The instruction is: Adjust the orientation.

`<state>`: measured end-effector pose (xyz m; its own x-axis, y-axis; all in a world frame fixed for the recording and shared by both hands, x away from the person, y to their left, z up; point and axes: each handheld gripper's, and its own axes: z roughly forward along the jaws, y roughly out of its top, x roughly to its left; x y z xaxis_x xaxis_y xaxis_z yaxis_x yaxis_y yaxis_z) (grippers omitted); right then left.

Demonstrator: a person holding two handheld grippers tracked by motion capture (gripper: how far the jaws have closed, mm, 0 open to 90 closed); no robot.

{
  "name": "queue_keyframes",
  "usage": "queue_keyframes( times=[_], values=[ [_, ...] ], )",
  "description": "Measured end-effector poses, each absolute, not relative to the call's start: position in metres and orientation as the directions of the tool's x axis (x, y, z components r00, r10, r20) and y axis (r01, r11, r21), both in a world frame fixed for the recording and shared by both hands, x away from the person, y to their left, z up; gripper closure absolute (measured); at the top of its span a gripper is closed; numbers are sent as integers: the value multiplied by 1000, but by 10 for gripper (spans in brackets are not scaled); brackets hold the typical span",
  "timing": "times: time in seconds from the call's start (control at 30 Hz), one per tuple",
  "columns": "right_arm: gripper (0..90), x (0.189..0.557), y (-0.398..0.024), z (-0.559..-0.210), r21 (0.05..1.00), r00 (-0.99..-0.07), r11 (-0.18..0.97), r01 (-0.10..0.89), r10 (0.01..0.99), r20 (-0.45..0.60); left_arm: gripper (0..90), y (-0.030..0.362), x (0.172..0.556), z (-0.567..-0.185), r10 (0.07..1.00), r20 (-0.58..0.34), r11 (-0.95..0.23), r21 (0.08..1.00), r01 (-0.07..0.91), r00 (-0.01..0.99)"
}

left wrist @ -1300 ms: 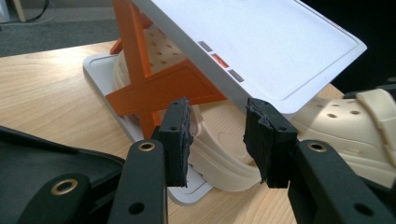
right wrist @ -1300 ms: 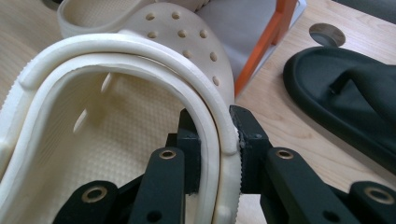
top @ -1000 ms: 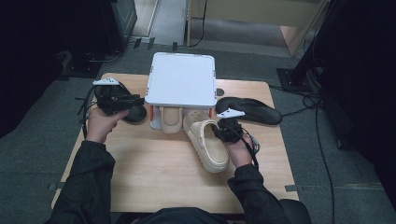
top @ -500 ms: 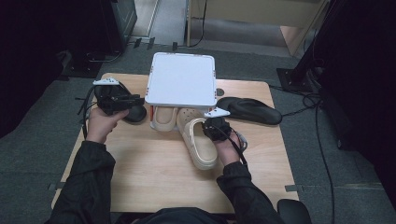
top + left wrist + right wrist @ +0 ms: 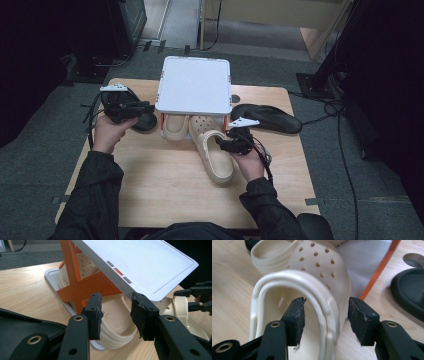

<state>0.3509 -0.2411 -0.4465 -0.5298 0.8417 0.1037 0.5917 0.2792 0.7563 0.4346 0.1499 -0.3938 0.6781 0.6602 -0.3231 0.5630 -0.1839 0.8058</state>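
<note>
A cream clog (image 5: 215, 152) (image 5: 319, 270) lies on the table with its toe under the white rack (image 5: 195, 85) and its heel towards me. My right gripper (image 5: 226, 145) (image 5: 325, 317) straddles its right side wall. The jaws have just been opening and the pads stand off the wall. A second cream clog (image 5: 175, 127) (image 5: 117, 332) rests on the rack's bottom shelf. My left gripper (image 5: 145, 112) (image 5: 116, 315) hovers at the rack's left side, open with nothing between its jaws, above a black slipper (image 5: 142, 122) (image 5: 22, 327).
The rack stands on orange cross supports (image 5: 82, 287) at the back middle of the wooden table (image 5: 165, 200). Another black slipper (image 5: 267, 117) (image 5: 409, 290) lies to the right of the rack. A round hole (image 5: 236, 98) marks the tabletop behind it.
The right gripper carried the clog leftwards and pushed its toe under the rack, then its jaws opened off the side wall. The left gripper has kept still.
</note>
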Motion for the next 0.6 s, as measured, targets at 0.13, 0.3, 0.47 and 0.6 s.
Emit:
queue_keyframes(
  times=[0.13,0.3,0.47,0.6],
  values=[
    [517,336,-253,-442,759,-553,298,579,827,97,606,149,435,-394,663,-321,-185,805,563,677],
    [596,318,-264,-440,774,-581,292,561,805,118,606,149,434,-394,664,-321,-184,805,563,675],
    [703,297,-274,-445,800,-620,334,499,782,60,608,149,434,-394,664,-321,-183,806,563,675],
    [774,285,-284,-453,772,-618,342,536,782,82,611,149,435,-395,665,-323,-180,806,564,674]
  ],
)
